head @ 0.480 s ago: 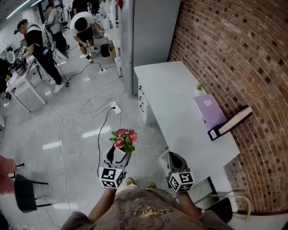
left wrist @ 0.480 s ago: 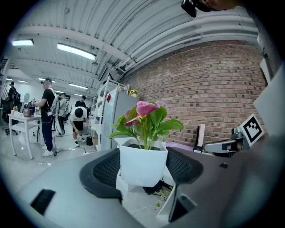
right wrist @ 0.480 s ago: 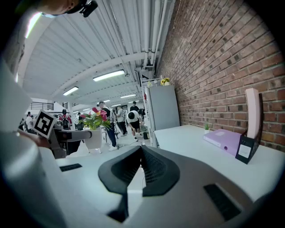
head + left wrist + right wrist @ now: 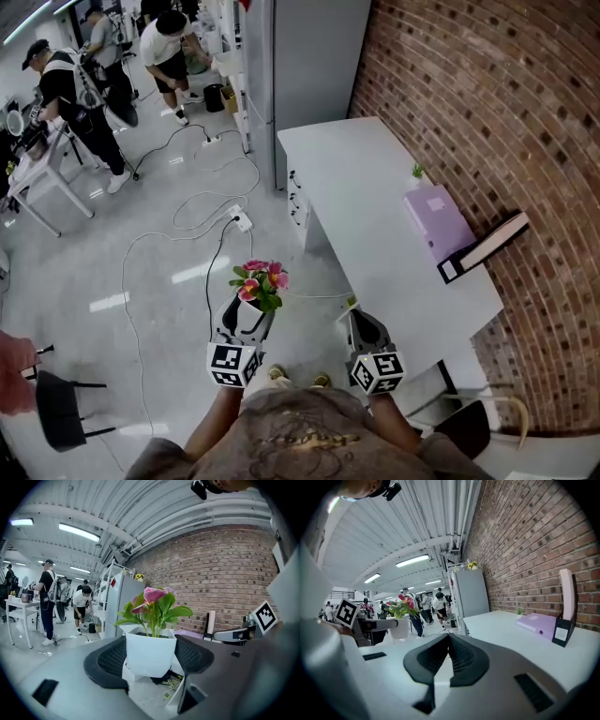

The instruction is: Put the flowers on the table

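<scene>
A white square pot (image 4: 150, 656) of pink flowers (image 4: 262, 281) sits between the jaws of my left gripper (image 4: 246, 315), which is shut on the pot's sides and holds it upright over the floor. The white table (image 4: 375, 216) stretches away to the right of it, along the brick wall. In the left gripper view the left gripper (image 4: 150, 663) carries the flowers (image 4: 153, 603) level with the table top. My right gripper (image 4: 360, 321) is shut and empty, beside the table's near left edge. In the right gripper view the right gripper (image 4: 447, 640) points along the table (image 4: 511, 630), with the flowers (image 4: 401, 605) at its left.
On the table by the brick wall (image 4: 487, 103) lie a purple box (image 4: 436, 220), a leaning book (image 4: 483, 251) and a tiny plant (image 4: 417, 173). A tall grey cabinet (image 4: 305, 56) stands beyond the table. Cables (image 4: 202, 220) cross the floor; people (image 4: 70, 94) work far left; a chair (image 4: 52, 408) stands near left.
Both grippers and the pot have edged slightly forward towards the table; the grip on the pot is unchanged.
</scene>
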Demonstrator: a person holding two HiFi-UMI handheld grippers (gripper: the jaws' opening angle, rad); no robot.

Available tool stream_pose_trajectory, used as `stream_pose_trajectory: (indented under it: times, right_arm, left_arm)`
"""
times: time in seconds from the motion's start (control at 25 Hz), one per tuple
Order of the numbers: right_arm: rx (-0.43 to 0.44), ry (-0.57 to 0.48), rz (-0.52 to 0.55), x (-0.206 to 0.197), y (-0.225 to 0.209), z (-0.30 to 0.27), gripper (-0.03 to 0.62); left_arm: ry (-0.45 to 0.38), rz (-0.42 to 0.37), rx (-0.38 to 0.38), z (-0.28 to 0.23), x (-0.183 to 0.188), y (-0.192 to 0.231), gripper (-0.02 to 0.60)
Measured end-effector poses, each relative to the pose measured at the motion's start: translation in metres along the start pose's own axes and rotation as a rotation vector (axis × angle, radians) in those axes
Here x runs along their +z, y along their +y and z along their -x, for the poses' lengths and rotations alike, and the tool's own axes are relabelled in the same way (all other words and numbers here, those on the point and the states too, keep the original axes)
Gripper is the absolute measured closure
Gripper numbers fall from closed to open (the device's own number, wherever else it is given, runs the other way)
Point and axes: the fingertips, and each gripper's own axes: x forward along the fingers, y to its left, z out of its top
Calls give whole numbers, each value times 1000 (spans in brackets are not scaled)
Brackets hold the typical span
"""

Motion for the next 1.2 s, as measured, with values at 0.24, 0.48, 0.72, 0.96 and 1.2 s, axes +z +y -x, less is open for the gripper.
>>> stream_pose_trajectory:
  times: [0.24, 0.48, 0.72, 0.96, 1.2]
  right_arm:
    - [-17, 18, 5, -1, 22, -16, 592]
    - [-17, 7, 7, -3, 48, -35, 592]
    - [-26, 21, 6, -6, 52, -52, 592]
    - [-25, 27, 4, -4, 42, -80, 592]
    - [-18, 18, 2, 9, 22, -121, 592]
  left_arm:
    - [-11, -2, -21, 1, 4, 25, 247]
    - [-15, -8, -62, -9, 5, 48, 258]
    - [-13, 2, -66, -23, 2, 67, 259]
    - [-15, -5, -71, -50, 2, 82, 259]
    - [-19, -4, -76, -92, 11, 94, 259]
